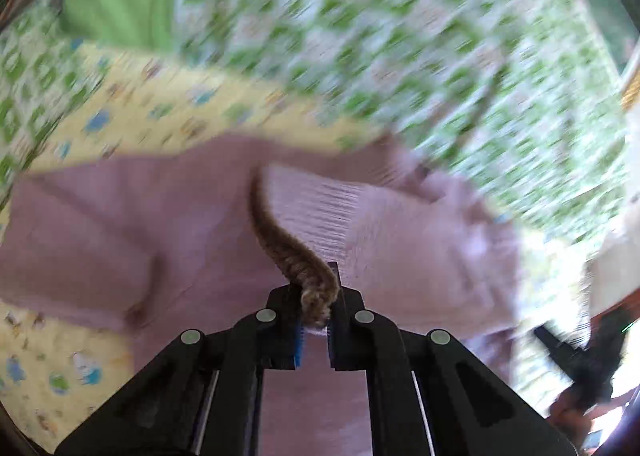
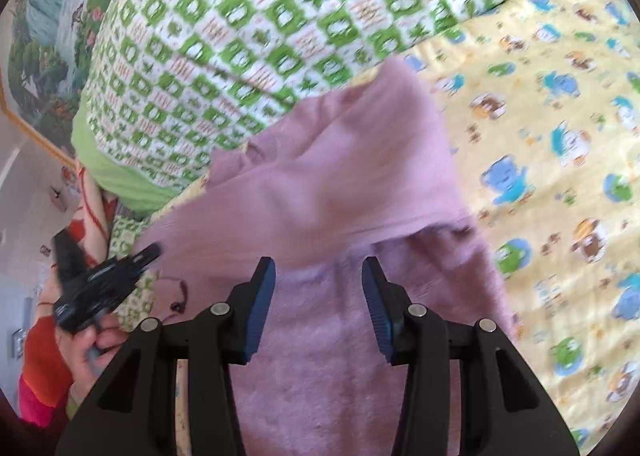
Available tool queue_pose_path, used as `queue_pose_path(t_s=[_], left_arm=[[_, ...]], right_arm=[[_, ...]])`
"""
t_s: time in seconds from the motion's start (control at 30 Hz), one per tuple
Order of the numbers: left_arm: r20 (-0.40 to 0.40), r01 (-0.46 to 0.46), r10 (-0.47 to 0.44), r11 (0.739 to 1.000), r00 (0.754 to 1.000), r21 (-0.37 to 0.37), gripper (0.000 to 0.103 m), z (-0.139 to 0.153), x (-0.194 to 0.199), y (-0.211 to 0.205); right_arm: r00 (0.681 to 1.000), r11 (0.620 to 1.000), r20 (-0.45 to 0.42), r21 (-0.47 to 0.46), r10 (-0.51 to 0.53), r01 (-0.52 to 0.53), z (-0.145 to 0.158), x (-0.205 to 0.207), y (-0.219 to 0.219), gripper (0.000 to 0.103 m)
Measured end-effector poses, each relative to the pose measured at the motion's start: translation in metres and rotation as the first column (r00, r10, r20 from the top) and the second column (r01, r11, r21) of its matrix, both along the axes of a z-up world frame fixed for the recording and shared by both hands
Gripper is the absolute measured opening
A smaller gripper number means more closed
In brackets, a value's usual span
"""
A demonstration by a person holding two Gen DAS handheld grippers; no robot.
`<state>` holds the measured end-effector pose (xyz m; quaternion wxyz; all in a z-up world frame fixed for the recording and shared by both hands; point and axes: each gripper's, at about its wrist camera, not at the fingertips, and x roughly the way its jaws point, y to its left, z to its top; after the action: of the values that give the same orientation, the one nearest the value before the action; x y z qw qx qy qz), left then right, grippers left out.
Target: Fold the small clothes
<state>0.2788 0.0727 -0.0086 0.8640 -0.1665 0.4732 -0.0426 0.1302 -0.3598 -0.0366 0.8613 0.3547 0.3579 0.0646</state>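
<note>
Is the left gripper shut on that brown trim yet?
Shut. The left gripper has its pads pinched on the brown trim of the pink garment.

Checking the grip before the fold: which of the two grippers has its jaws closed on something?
The left gripper, shut on the pink garment's brown trim; the right gripper's jaws stand apart, empty.

Two black plastic tongs are seen, each built from angled linkage arms joined by round silver pins. The left tongs (image 1: pixel 316 320) carry blue ribbed pads on the inner faces of narrow black fingers. The right tongs (image 2: pixel 318 296) carry wider, curved blue ribbed pads. Thin silver rods run along slots in each frame. A red and orange sleeve (image 2: pixel 38 372) is worn on the arm at the left.
</note>
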Motion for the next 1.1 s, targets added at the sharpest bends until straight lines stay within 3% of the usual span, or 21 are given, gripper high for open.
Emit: queue_pose_path(t_s=[0.17, 0.3, 0.37, 0.53, 0.57, 0.6, 0.63, 0.83, 1.03, 1.1], left_arm=[[-0.085, -0.089, 0.086, 0.996, 0.993, -0.028, 0.007, -0.046, -0.015, 0.042], [-0.093, -0.094, 0.093, 0.995, 0.991, -0.013, 0.007, -0.058, -0.022, 0.041], [-0.094, -0.095, 0.094, 0.995, 0.991, -0.002, 0.007, -0.061, -0.027, 0.040], [-0.101, -0.102, 0.102, 0.995, 0.990, 0.000, 0.007, -0.066, -0.033, 0.034], [-0.103, -0.097, 0.096, 0.995, 0.990, 0.000, 0.007, -0.067, -0.033, 0.032], [-0.103, -0.092, 0.092, 0.996, 0.990, 0.002, 0.007, -0.066, -0.031, 0.028], [-0.100, -0.083, 0.083, 0.997, 0.992, 0.005, 0.007, -0.065, -0.028, 0.023], [-0.085, -0.020, 0.020, 1.000, 0.996, 0.002, 0.007, -0.065, -0.013, -0.011], [-0.097, -0.023, 0.025, 1.000, 0.995, 0.020, 0.008, -0.078, -0.018, -0.001], [-0.106, -0.008, 0.010, 1.000, 0.994, 0.019, 0.015, -0.076, -0.021, 0.001]], right_arm=[[0.998, 0.997, -0.019, -0.062, -0.055, 0.054, 0.001, 0.016, -0.010, 0.046], [0.998, 0.985, -0.029, -0.164, -0.056, 0.050, 0.006, 0.045, -0.015, 0.048], [0.996, 0.975, -0.061, -0.217, -0.058, 0.044, 0.004, 0.067, -0.019, 0.054], [0.990, 0.981, -0.141, -0.193, -0.024, -0.004, -0.021, 0.114, -0.028, 0.057], [0.990, 0.981, -0.144, -0.191, -0.007, -0.021, -0.025, 0.119, -0.027, 0.054], [0.990, 0.980, -0.141, -0.196, 0.010, -0.038, -0.027, 0.123, -0.026, 0.044], [0.990, 0.980, -0.140, -0.189, 0.035, -0.061, -0.026, 0.126, -0.026, 0.011], [0.995, 0.962, -0.092, -0.273, -0.041, 0.015, 0.012, 0.125, -0.064, 0.010], [0.981, 0.937, -0.183, -0.349, -0.059, -0.009, -0.018, 0.133, -0.063, 0.009], [0.980, 0.933, -0.184, -0.361, -0.072, 0.001, -0.017, 0.131, -0.061, 0.015]])
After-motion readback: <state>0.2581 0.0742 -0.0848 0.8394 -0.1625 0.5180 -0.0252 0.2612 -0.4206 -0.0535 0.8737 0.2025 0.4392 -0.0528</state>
